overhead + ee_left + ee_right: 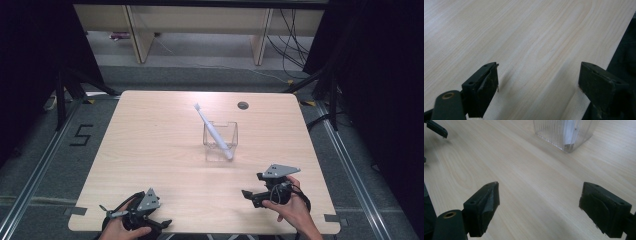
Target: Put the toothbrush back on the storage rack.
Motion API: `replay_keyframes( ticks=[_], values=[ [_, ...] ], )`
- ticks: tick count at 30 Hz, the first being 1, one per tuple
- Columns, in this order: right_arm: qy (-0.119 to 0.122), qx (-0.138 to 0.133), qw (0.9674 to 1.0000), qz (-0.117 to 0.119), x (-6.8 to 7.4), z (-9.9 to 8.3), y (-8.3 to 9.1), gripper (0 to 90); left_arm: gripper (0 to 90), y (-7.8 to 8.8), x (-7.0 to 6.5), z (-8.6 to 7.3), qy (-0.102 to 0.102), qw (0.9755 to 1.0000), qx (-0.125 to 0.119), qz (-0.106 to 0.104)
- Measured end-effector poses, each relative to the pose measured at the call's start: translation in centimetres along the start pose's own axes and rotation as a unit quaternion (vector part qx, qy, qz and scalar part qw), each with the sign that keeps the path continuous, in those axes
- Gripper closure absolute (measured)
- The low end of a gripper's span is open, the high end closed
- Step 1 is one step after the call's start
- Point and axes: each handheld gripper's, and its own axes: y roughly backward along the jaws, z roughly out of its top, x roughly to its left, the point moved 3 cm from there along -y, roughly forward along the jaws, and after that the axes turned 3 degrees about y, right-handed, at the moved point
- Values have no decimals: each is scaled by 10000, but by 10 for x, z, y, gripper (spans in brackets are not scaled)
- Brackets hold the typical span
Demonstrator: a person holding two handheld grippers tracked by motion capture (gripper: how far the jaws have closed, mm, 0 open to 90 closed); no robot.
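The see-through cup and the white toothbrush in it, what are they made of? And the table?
The cup looks like clear plastic or glass; fine ribs line its walls in the right gripper view. The toothbrush seems smooth white plastic, matte. The table looks like pale wood or wood-look laminate: grain lines show.

Each bare hand carries a black gripper. The left gripper (165, 223) and right gripper (247, 194) both wear a grey three-cornered plate dotted with small holes. Their blocky black jaws show screw holes, and black cable loops by each hand.
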Motion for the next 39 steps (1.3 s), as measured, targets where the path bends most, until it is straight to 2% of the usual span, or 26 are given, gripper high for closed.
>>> replay_keyframes(
  ticks=[1,3,4,5,6,8,9,11,13,14,17,20,22,23,26,27,28,29,30,31,34,39],
  values=[
    [8,-6,10000,77,0,-1,0,162,156,0,0,0,-13,10000,9,2],
    [43,11,10000,26,0,-2,0,162,156,1,1,0,-22,10000,14,0],
    [34,27,10000,87,1,-3,0,162,156,1,1,0,-25,10000,14,-13],
    [-170,86,9998,80,4,-4,2,162,156,0,0,0,52,10000,49,-25],
    [3,17,10000,78,2,-4,1,163,156,0,0,0,52,10000,42,-27],
    [43,-5,10000,86,2,-5,3,163,156,1,1,0,-30,10000,49,-27],
    [-119,55,9999,81,5,-6,4,162,156,0,1,0,-9,10000,36,-22],
    [30,40,9999,117,4,-7,3,162,156,1,1,0,-29,10000,49,-27],
    [-120,116,9998,64,7,-9,5,162,156,1,1,0,-24,10000,47,-27],
    [45,97,9999,100,5,-10,4,162,156,0,1,0,-23,10000,44,-20],
    [-8,146,9999,72,8,-12,7,162,156,0,0,0,-12,10000,14,-12],
    [124,162,9998,12,7,-15,8,163,156,0,1,0,-15,10000,33,-9],
    [70,198,9998,-6,8,-17,10,163,156,0,0,0,-15,10000,31,-14],
    [165,152,9997,-25,7,-17,10,163,156,0,0,0,-19,10000,50,-35],
    [147,182,9997,38,7,-20,10,163,156,0,0,0,-25,10000,6,1],
    [168,173,9997,-44,7,-21,11,163,156,0,0,0,-31,10000,15,-17],
    [161,213,9996,-20,7,-23,11,163,156,0,0,0,-12,10000,43,-17],
    [32,287,9996,-44,10,-24,12,163,156,0,0,0,-21,10000,44,-17],
    [168,277,9995,-55,8,-25,11,163,156,0,0,0,-16,10000,34,-17],
    [50,328,9994,-39,10,-27,11,163,156,0,1,0,-22,10000,47,-17],
    [276,321,9991,17,9,-28,10,163,156,0,1,0,-24,10000,43,-21],
    [133,456,9989,-50,15,-34,11,162,156,0,0,0,-12,10000,-17,8]
  ],
)
